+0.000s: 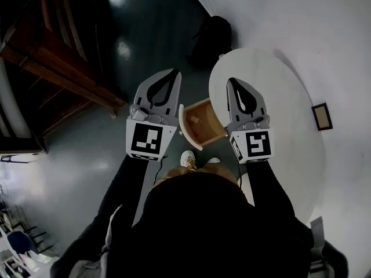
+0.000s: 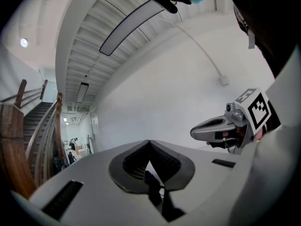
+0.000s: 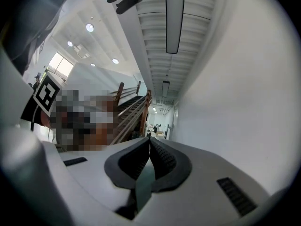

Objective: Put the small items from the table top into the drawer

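Observation:
In the head view both grippers are held up in front of me, above the floor. My left gripper [image 1: 172,73] is shut with nothing between its jaws, left of the open wooden drawer [image 1: 204,122]. My right gripper [image 1: 232,81] is shut too and empty, over the near edge of the round white table [image 1: 284,103]. The drawer sticks out from under the table and its inside shows bare wood. No small items show on the visible table top. Both gripper views point up at wall and ceiling: the left gripper [image 2: 149,142] sees the right gripper [image 2: 221,127], and the right gripper [image 3: 149,140] sees stairs.
A black bag [image 1: 212,38] lies on the dark floor beyond the table. A wooden staircase [image 1: 52,57] runs along the left. A small dark-framed square [image 1: 322,116] sits right of the table. My shoes [image 1: 188,158] stand just below the drawer.

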Tool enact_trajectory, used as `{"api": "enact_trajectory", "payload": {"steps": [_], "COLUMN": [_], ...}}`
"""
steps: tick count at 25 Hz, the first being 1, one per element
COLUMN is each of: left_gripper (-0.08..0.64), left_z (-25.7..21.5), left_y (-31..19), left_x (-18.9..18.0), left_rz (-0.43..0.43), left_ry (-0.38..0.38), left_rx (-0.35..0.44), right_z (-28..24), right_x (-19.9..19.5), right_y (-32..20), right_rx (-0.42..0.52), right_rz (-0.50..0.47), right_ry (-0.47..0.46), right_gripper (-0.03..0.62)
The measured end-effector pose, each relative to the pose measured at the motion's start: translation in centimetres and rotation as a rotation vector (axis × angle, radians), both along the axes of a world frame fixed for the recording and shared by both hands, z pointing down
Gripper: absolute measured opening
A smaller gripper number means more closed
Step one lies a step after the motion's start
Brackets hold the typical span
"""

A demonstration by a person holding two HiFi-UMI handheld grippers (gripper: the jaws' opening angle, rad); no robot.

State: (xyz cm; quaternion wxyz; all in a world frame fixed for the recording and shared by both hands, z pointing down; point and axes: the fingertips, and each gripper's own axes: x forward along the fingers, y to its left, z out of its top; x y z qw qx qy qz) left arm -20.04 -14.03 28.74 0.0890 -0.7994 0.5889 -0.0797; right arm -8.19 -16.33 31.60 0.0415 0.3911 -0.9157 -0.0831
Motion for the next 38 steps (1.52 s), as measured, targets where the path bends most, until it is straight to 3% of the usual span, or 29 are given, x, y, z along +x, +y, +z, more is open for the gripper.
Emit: {"api": "enact_trajectory", "payload": {"steps": [13, 21, 38], "left_gripper": [0.015, 0.015, 0.015], "left_z": [0.4, -0.2, -0.4], "left_y": [0.3, 0.3, 1.1], "left_x": [0.4, -0.5, -0.4], "left_rz": [0.014, -0.022, -0.022], "left_ry": [0.007, 0.054, 0.051], "left_rx": [0.010, 0.030, 0.051], "right_z": [0.4, 0.4, -0.2], "right_x": [0.1, -0.4, -0.9], "right_y": [0.2, 0.3, 1.4], "right_rx": [0.003, 0.015, 0.052], "right_rz": [0.015, 0.008, 0.006], "right_ry": [0.015, 0.012, 0.014], "right_gripper": [0.028, 0.028, 0.028]}}
